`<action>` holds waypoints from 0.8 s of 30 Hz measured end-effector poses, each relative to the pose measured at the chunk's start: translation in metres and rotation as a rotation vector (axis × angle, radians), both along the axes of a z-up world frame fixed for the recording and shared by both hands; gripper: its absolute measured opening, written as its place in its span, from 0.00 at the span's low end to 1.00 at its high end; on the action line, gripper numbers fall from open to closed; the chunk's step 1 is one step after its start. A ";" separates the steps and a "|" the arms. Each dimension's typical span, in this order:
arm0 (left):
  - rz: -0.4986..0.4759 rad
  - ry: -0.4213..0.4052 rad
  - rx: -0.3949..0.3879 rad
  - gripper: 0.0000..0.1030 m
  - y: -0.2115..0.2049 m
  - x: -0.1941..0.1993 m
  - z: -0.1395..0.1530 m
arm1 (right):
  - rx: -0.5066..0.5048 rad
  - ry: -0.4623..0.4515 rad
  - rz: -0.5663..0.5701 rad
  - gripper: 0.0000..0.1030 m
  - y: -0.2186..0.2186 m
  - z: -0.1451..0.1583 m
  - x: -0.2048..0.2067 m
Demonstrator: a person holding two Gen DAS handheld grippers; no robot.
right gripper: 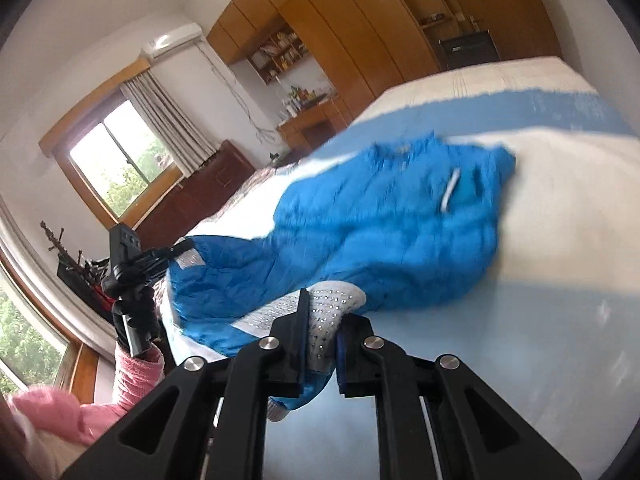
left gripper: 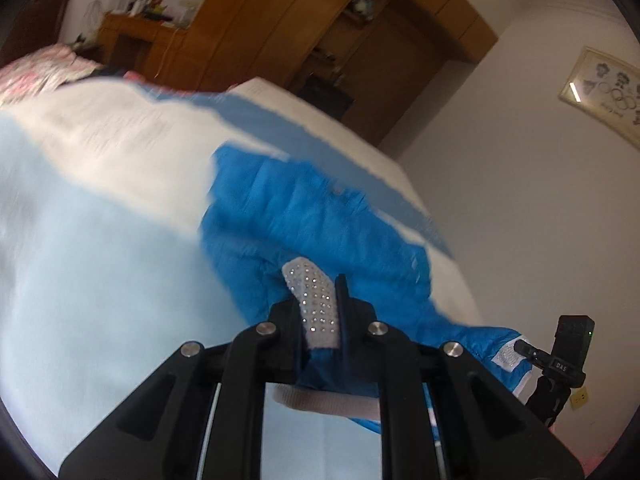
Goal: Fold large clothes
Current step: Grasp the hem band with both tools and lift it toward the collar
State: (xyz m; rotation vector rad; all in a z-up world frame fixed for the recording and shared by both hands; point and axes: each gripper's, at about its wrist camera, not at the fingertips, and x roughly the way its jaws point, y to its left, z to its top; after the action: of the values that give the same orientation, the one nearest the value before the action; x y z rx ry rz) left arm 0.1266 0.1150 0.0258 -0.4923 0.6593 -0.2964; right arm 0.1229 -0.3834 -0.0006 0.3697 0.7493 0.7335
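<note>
There are two claws, and both pinch the same blue jacket. Closest in the left wrist view, the left claw is clamped tight on one grey cuff that is dotted with shiny studs. In the right wrist view, the right claw is clamped tight on a second studded grey cuff. So that makes two cuffs, one in each claw.

Each view also shows the other claw off to the side, gripping the jacket's edge. A pink sleeve of the person shows below the left claw there.

The one jacket is puffy and bright blue. It hangs from the two claws, and its far part lies bunched on the bed.

The one bed has a cover with pale blue, white and darker blue stripes.

Farther back stand a tall wooden wardrobe and one window with a curtain. One framed picture hangs on the white wall.
</note>
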 end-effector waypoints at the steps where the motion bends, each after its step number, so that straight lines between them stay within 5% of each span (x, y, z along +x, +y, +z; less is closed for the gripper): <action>1: -0.010 -0.016 -0.002 0.11 -0.002 0.015 0.012 | 0.006 0.001 -0.005 0.10 -0.003 0.006 0.008; 6: -0.044 -0.038 -0.016 0.11 -0.010 0.079 0.040 | 0.049 0.036 -0.044 0.10 -0.017 0.031 0.067; 14: -0.050 -0.021 -0.028 0.11 -0.020 0.175 0.045 | 0.112 0.115 -0.092 0.10 -0.029 0.033 0.148; 24: -0.012 0.116 -0.025 0.12 -0.026 0.294 -0.003 | 0.148 0.254 -0.146 0.10 -0.037 -0.006 0.248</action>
State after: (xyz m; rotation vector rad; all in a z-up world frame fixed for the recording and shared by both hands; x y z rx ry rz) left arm 0.4205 0.0892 0.0224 -0.5327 0.7727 -0.2896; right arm 0.3713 -0.4201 -0.0069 0.6542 0.8994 0.6117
